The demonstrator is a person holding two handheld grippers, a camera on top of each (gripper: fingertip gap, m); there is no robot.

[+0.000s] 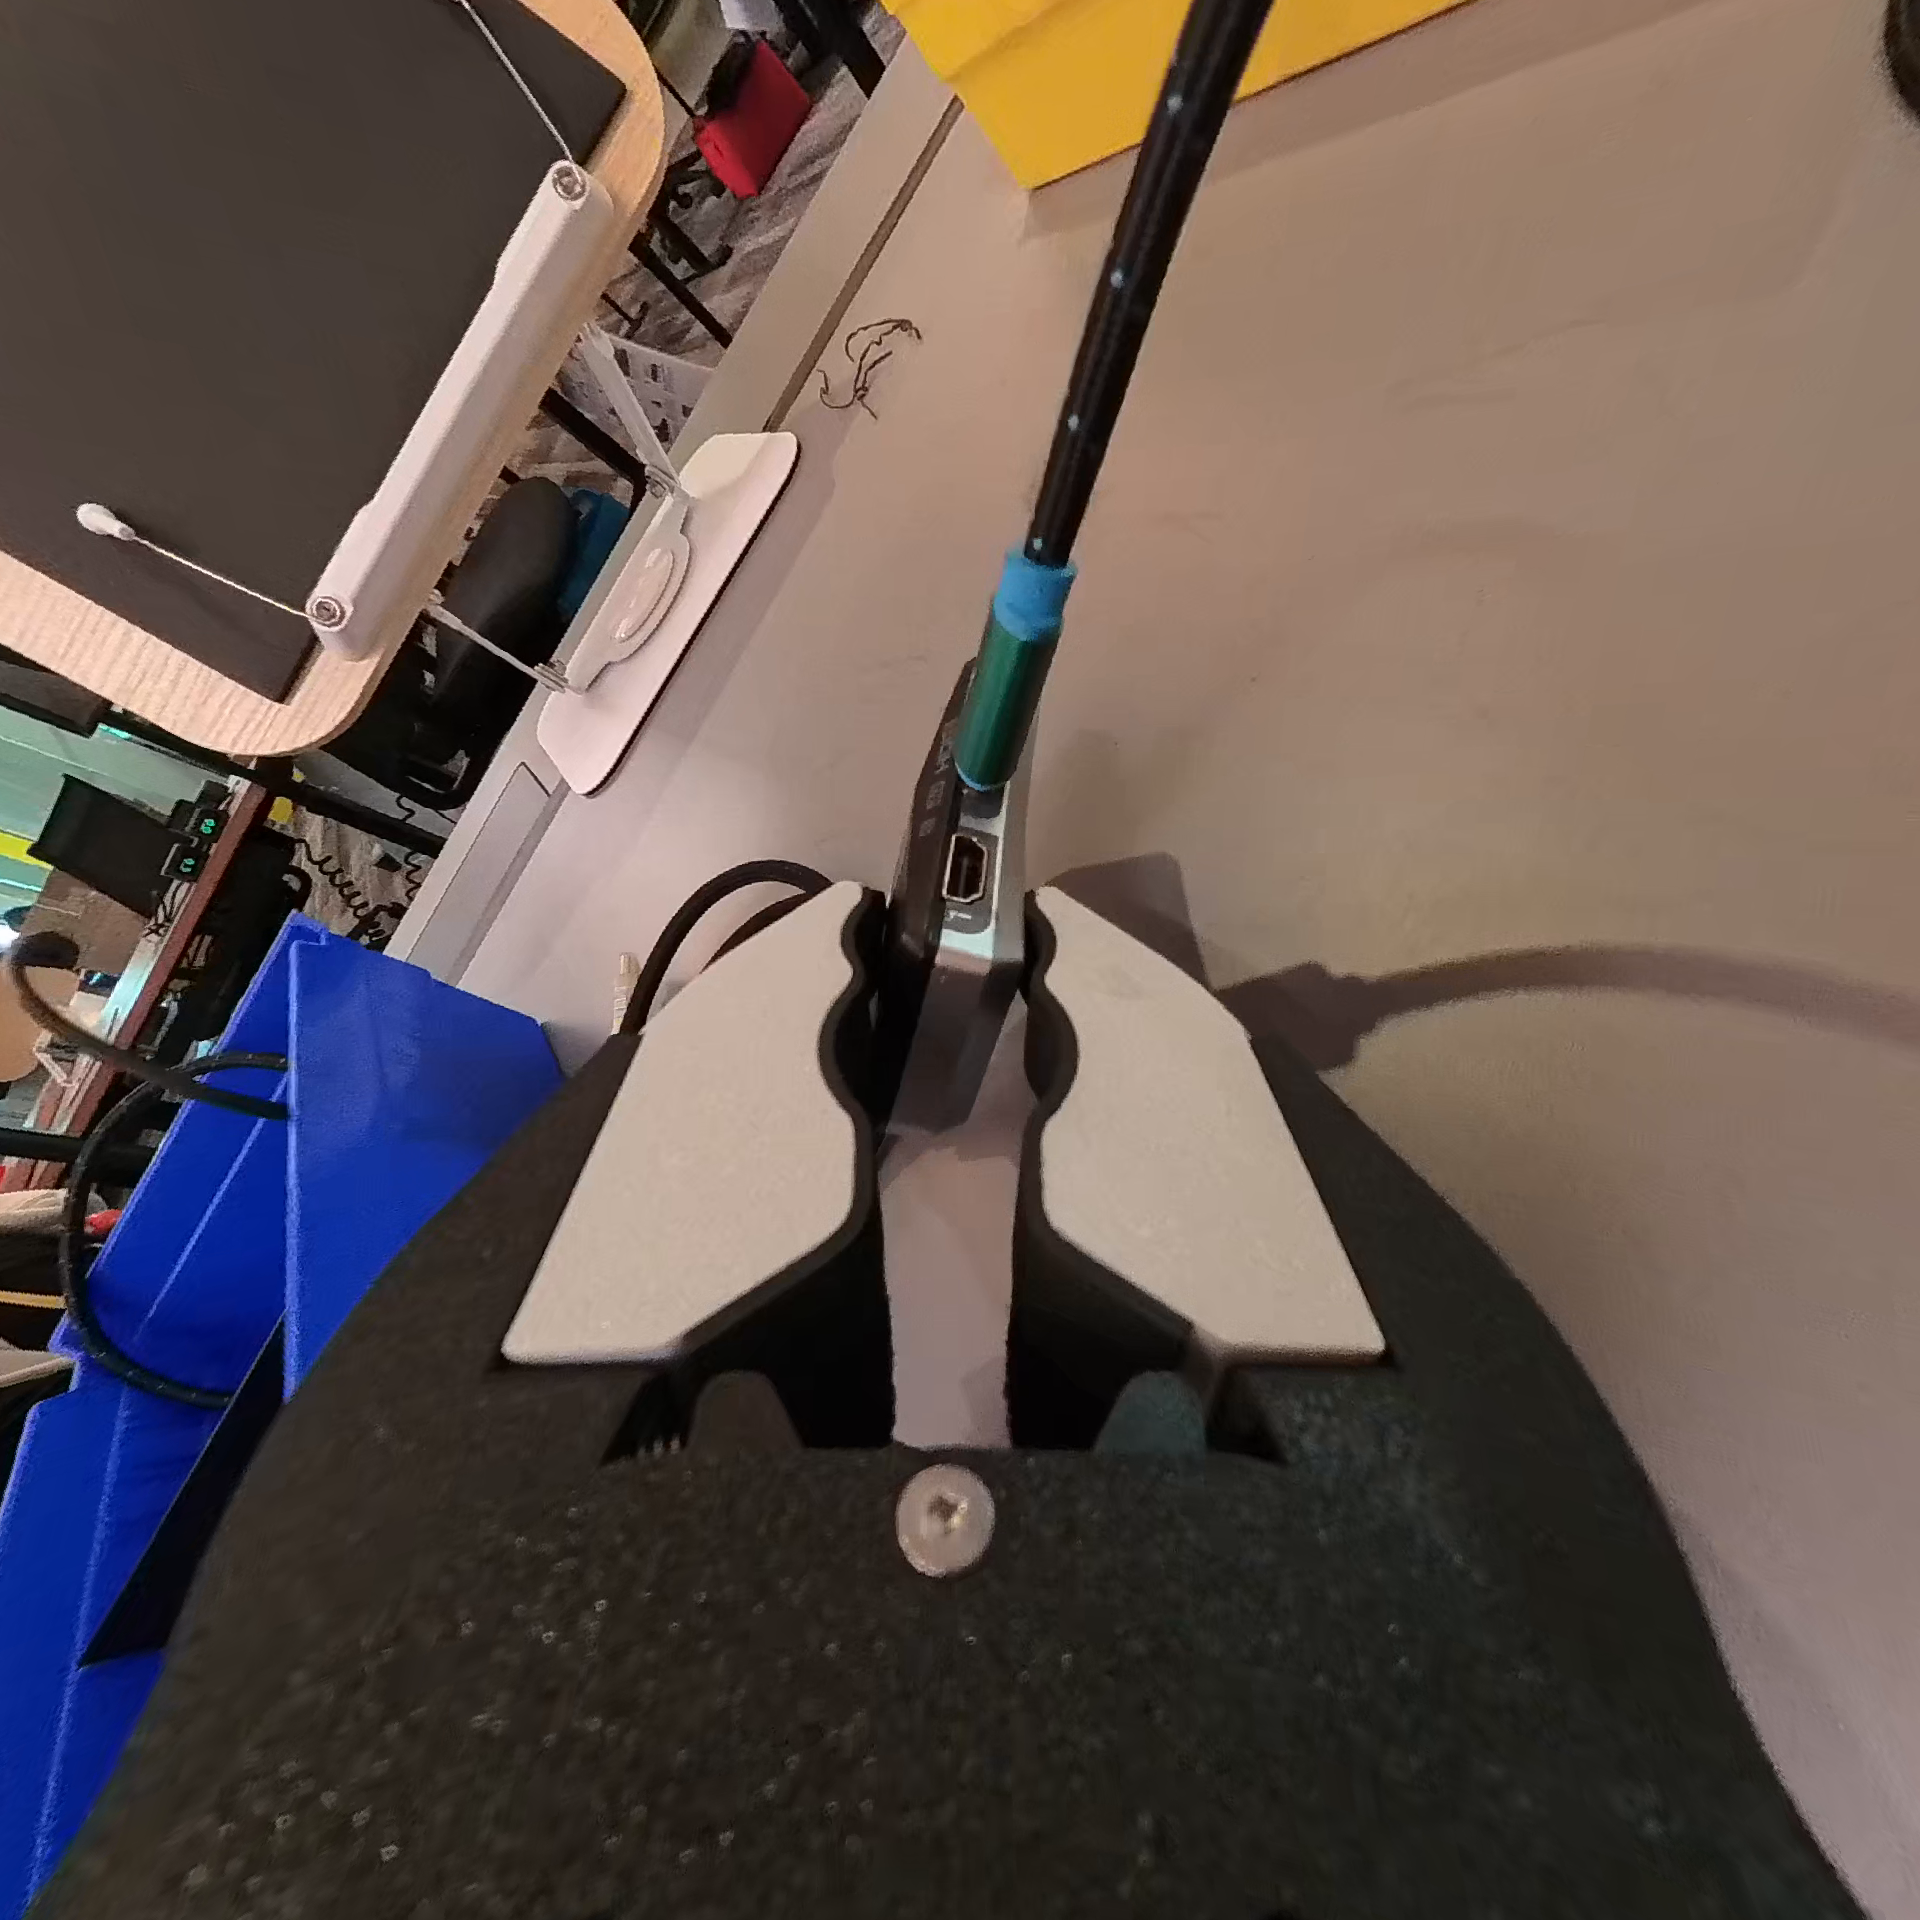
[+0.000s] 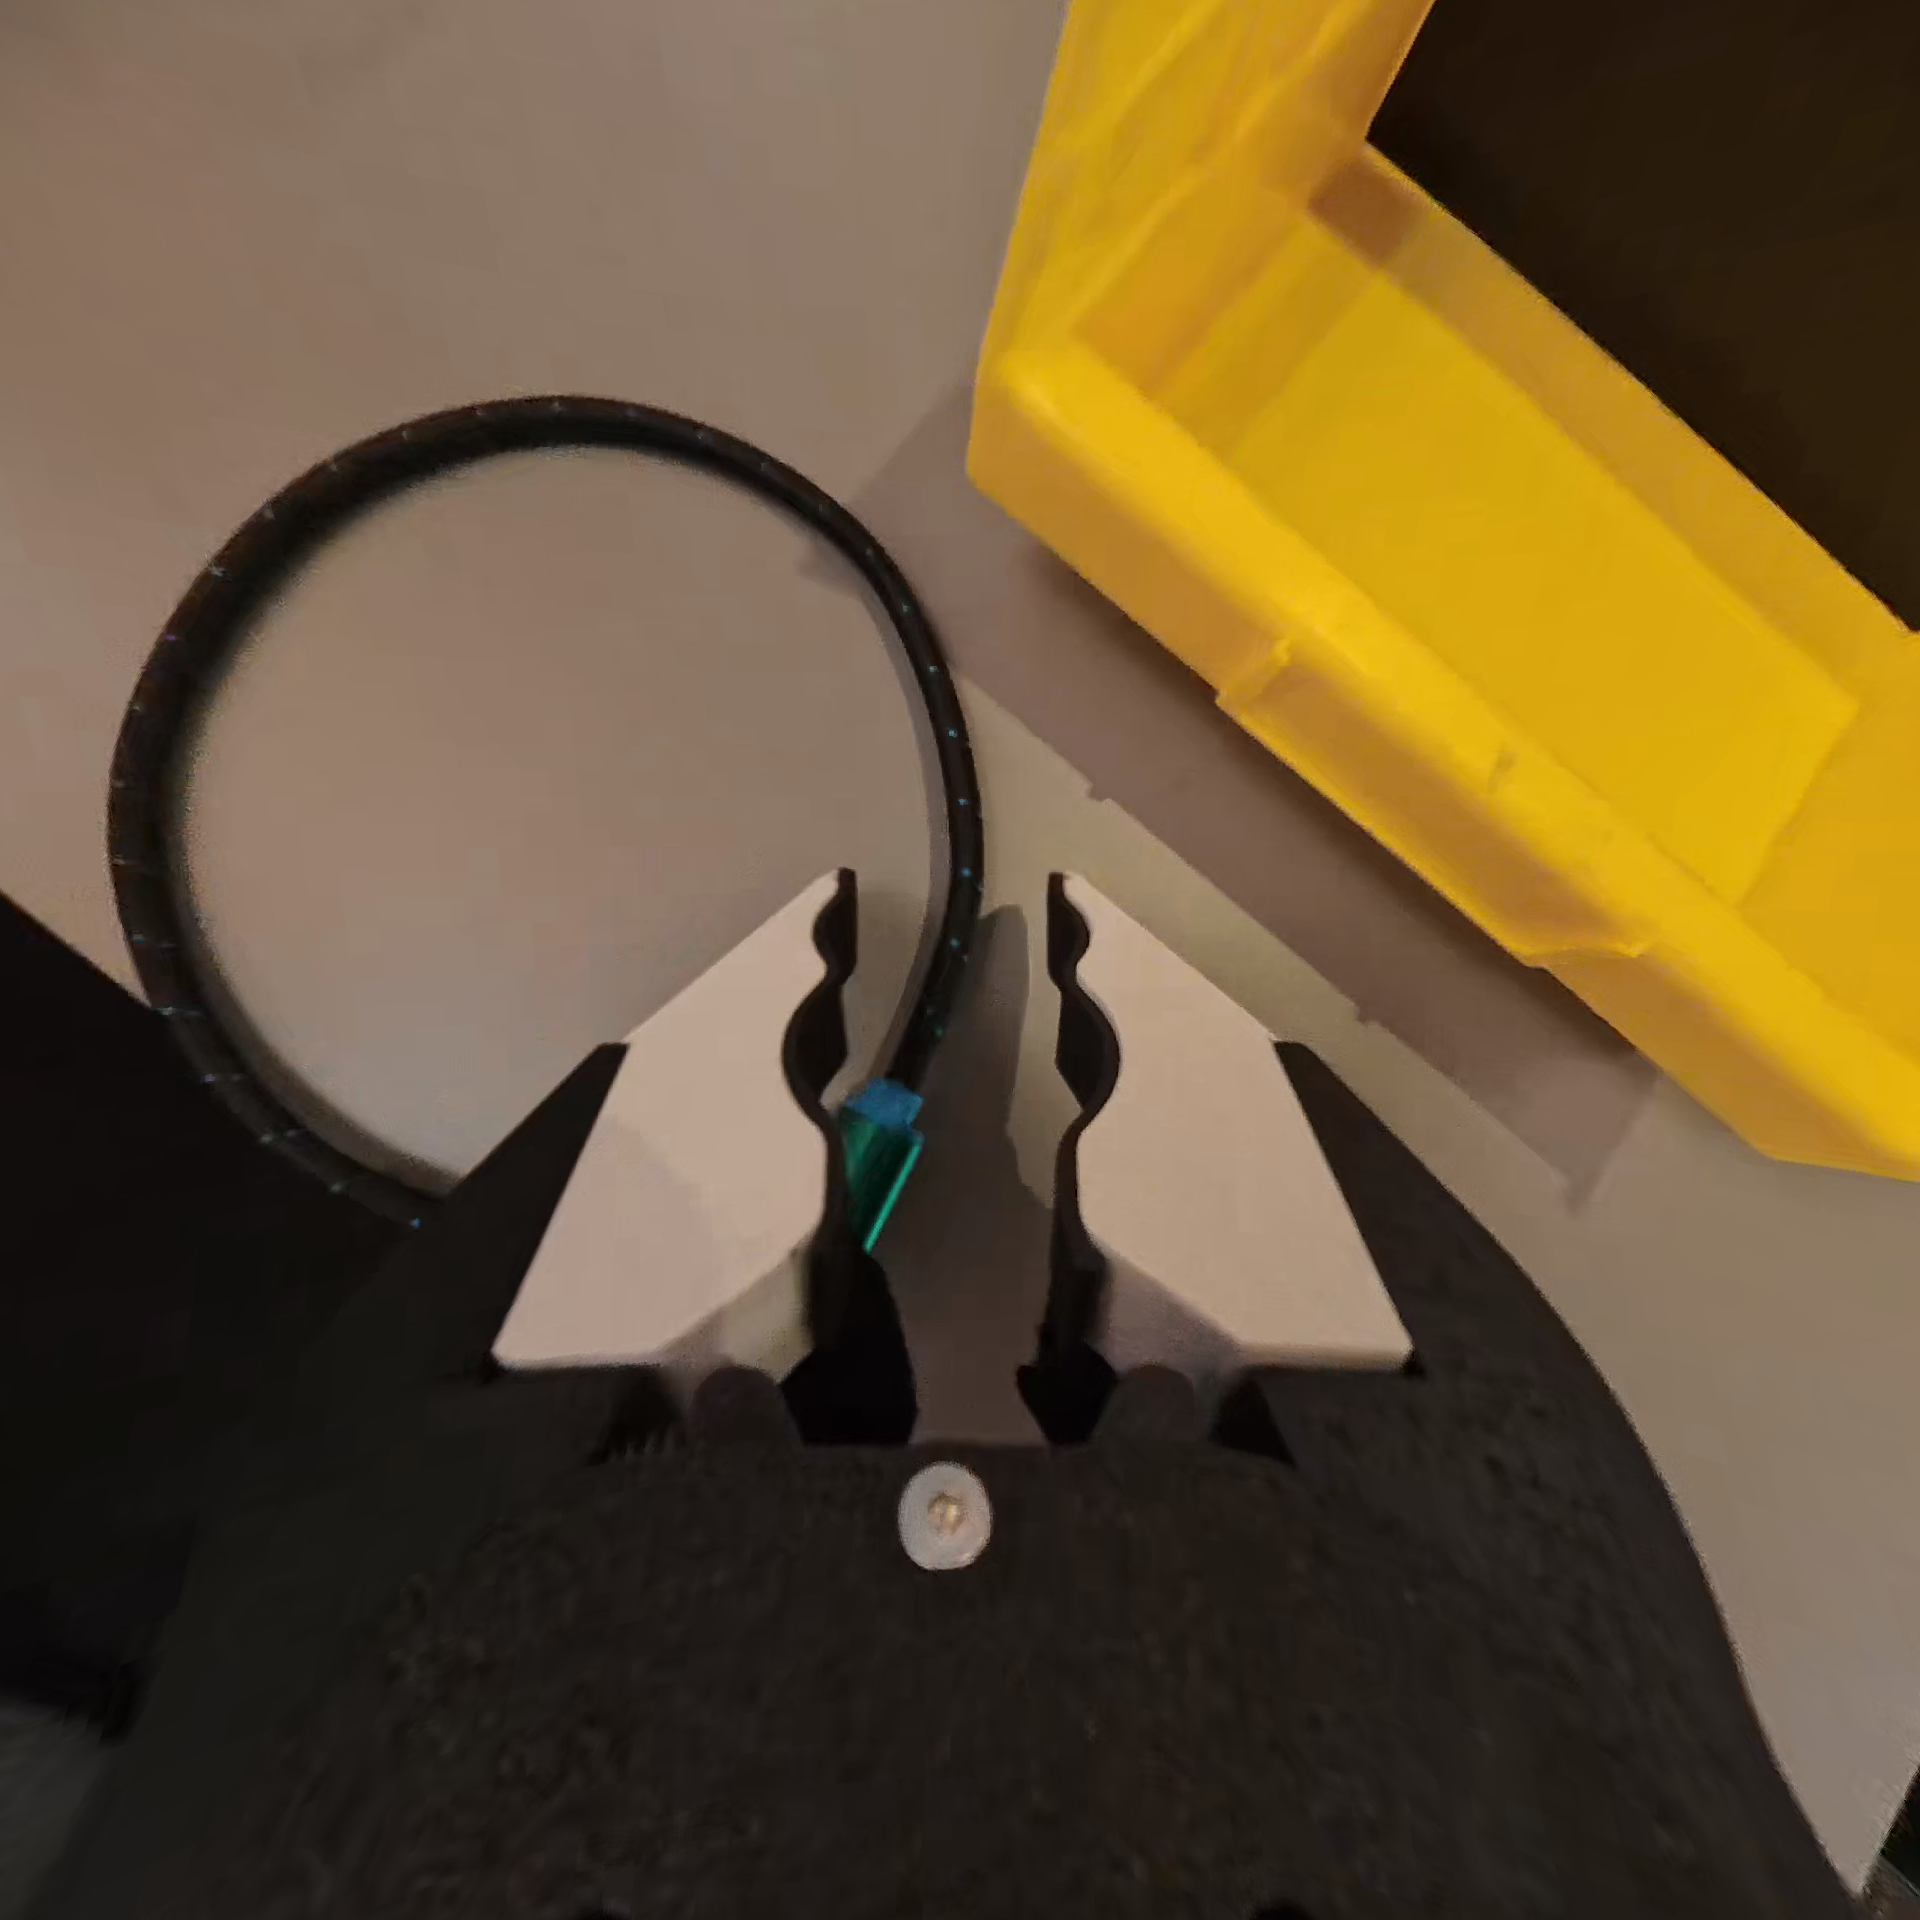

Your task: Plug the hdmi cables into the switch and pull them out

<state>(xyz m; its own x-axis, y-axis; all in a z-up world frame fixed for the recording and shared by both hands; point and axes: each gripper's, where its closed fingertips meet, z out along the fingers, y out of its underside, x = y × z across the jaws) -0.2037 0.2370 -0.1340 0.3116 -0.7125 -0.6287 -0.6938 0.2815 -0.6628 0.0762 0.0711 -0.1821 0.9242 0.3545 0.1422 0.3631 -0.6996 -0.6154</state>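
One green-plug HDMI cable [image 1: 1000, 717] sits in switch [image 1: 961, 935], left gripper [image 1: 954, 935] clamping.

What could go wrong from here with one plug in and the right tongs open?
1. The right tongs are open, with the green plug against one finger only; closing now may pinch it askew.
2. The switch is gripped by its edges in the left tongs; pushing or pulling could twist it.
3. The looped cable might snag.

Plain beige matte tabletop [image 1: 1455, 520], soft indoor light, long shadows. Yellow plastic bin [image 2: 1455, 582] at far side, blue plastic bin [image 1: 260, 1195] off left edge. Beyond edge: wood-rimmed dark board [image 1: 208, 312], grey patterned floor [image 1: 717, 239], black-framed furniture.
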